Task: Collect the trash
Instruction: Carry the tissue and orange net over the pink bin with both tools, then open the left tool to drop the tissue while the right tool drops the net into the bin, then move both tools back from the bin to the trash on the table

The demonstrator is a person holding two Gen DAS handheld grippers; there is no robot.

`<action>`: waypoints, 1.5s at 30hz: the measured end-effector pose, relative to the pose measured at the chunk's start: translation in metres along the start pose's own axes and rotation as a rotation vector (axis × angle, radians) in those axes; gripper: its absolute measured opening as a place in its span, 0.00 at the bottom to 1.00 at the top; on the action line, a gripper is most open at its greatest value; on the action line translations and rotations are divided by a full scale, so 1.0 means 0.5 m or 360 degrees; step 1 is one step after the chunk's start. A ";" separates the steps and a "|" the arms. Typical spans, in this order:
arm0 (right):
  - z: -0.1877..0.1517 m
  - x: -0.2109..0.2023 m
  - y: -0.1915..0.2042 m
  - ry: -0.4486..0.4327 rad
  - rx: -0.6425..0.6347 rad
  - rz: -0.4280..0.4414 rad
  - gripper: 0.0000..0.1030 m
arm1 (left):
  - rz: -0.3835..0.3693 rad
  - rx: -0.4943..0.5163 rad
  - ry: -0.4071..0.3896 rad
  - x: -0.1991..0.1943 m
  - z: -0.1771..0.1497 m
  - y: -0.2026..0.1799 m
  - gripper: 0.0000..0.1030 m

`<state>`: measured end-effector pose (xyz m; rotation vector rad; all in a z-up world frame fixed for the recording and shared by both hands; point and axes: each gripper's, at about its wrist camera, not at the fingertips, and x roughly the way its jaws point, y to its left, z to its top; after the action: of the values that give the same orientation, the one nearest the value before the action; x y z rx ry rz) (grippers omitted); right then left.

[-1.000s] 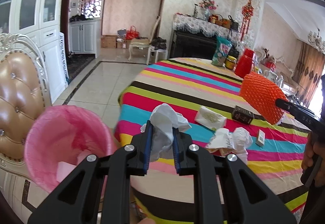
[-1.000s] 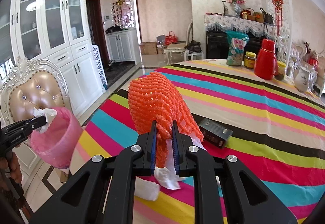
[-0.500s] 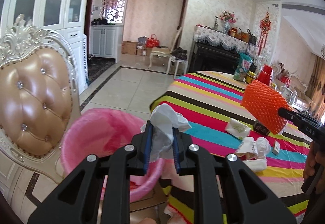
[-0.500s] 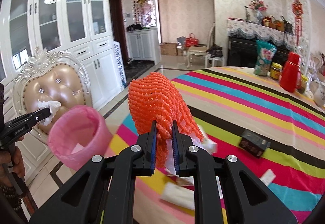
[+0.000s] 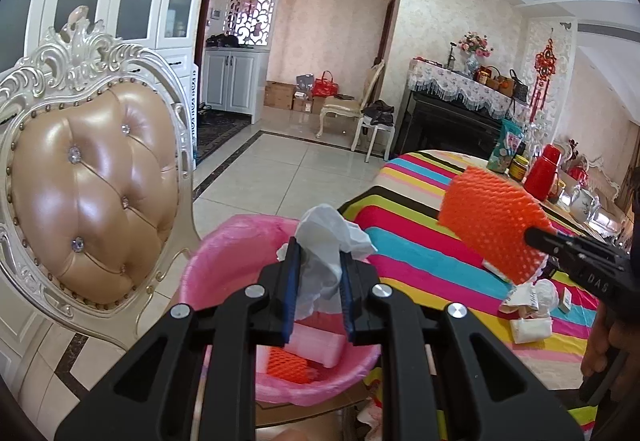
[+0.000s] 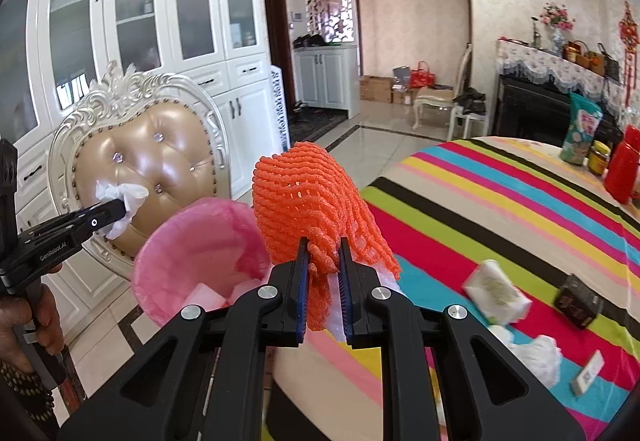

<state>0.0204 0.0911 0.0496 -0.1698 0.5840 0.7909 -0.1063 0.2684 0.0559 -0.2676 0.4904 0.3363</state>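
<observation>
A round table [image 6: 500, 209] under a striped cloth fills the right side, next to a tufted chair [image 5: 88, 201] with a carved white frame. Between them stands a bin lined with a pink bag [image 5: 224, 261] (white foam and an orange net piece already lie inside). The right gripper [image 6: 323, 261] is clamped on an orange foam fruit net [image 6: 304, 201], held at the table's edge just beside the bin. The left gripper [image 5: 319, 261] is clamped on a crumpled white tissue [image 5: 326, 237], held over the bin's opening. More tissues [image 6: 536, 357], a wrapped packet [image 6: 496, 293] and a dark box [image 6: 578, 301] lie on the cloth.
</observation>
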 end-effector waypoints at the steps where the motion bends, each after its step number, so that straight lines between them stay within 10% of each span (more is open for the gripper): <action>1: 0.001 0.006 0.009 0.0005 -0.0004 0.0008 0.14 | 0.0006 -0.0005 0.0001 0.002 0.002 0.009 0.17; 31: 0.004 0.224 0.184 0.0235 -0.0165 0.0208 0.16 | 0.0042 -0.0081 0.0046 0.077 0.013 0.118 0.20; 34: 0.003 0.238 0.186 0.0256 -0.0166 0.0204 0.21 | 0.0030 -0.0098 0.0047 0.080 0.013 0.124 0.44; 37: 0.000 0.242 0.185 0.0253 -0.0158 0.0203 0.48 | 0.0030 -0.0098 0.0052 0.086 0.015 0.127 0.44; 45: -0.003 0.234 0.164 0.0237 -0.0144 0.0163 0.49 | 0.0032 -0.0094 0.0061 0.088 0.013 0.121 0.44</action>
<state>0.0264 0.2204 -0.0107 -0.2855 0.7019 0.9096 -0.0898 0.3368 0.0292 -0.3269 0.5215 0.3661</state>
